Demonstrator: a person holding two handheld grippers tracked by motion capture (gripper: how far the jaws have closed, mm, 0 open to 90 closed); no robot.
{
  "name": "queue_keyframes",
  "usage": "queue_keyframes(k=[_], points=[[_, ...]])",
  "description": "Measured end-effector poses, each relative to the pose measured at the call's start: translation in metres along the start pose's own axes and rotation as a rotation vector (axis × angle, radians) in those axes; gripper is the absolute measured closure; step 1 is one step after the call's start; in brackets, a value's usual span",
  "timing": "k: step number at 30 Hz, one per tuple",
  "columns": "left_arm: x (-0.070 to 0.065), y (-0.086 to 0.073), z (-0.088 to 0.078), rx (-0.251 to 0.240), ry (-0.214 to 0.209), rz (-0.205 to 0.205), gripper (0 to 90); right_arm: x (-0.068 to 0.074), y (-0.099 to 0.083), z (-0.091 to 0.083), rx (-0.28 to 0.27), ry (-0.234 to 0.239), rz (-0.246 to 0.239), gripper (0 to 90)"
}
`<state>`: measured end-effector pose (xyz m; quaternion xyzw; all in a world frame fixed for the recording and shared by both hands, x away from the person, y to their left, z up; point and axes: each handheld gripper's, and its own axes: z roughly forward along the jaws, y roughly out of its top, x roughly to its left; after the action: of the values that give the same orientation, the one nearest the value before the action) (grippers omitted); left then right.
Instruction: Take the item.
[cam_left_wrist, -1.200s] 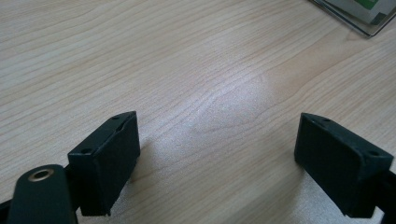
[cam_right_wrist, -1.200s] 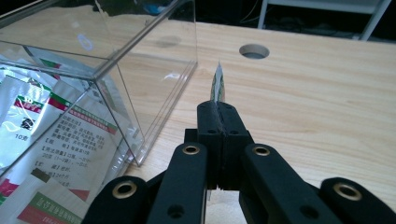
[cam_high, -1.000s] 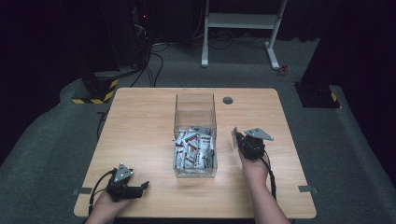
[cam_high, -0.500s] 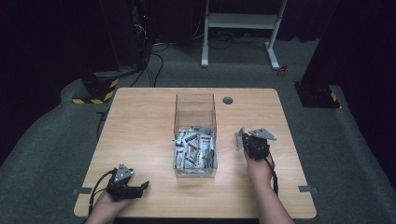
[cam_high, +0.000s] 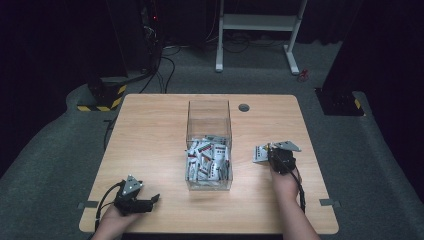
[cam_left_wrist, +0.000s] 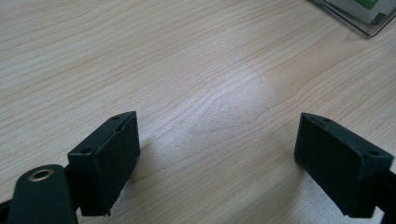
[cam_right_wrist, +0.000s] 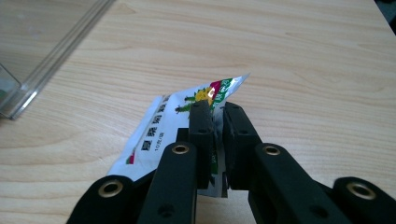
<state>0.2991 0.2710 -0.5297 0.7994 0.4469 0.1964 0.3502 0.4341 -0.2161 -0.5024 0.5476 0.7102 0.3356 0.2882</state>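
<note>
Right gripper (cam_high: 266, 151) sits at about four o'clock on the table (cam_high: 150, 130), just right of the clear box (cam_high: 209, 120), with a white sachet (cam_high: 261, 154) between its jaws. In the right gripper view the sachet (cam_right_wrist: 182, 121) sits between the pads, which have just been easing apart, a thin gap showing, the packet's lower edge touching the wood. More sachets (cam_high: 206, 161) lie piled inside the box at centre. Over at seven o'clock the left gripper (cam_high: 145, 201) rests on the tabletop, jaws spread wide over bare wood, gripping nothing
</note>
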Motion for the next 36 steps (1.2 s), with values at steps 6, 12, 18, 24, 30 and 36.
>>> queue_keyframes(k=[6,12,18,24,30,36], points=[[0.0,0.0,0.0,0.0,0.0,0.0,14.3,-0.002,-0.005,0.004,0.015,-0.004,-0.001,81.2],[0.0,0.0,0.0,0.0,0.002,-0.003,14.5,-0.005,-0.009,0.01,0.033,0.0,0.018,78.8],[0.0,0.0,0.0,0.0,0.004,-0.001,14.5,-0.009,-0.008,0.011,0.033,0.008,0.031,76.9],[0.0,0.0,0.0,0.0,0.004,-0.001,14.5,-0.009,-0.008,0.01,0.042,0.012,0.026,67.5],[0.0,0.0,0.0,0.0,0.004,-0.001,14.5,-0.01,-0.006,0.006,0.03,0.011,0.029,65.1],[0.0,0.0,0.0,-0.001,0.003,-0.002,14.5,-0.002,-0.002,-0.006,0.0,0.042,0.022,55.2]])
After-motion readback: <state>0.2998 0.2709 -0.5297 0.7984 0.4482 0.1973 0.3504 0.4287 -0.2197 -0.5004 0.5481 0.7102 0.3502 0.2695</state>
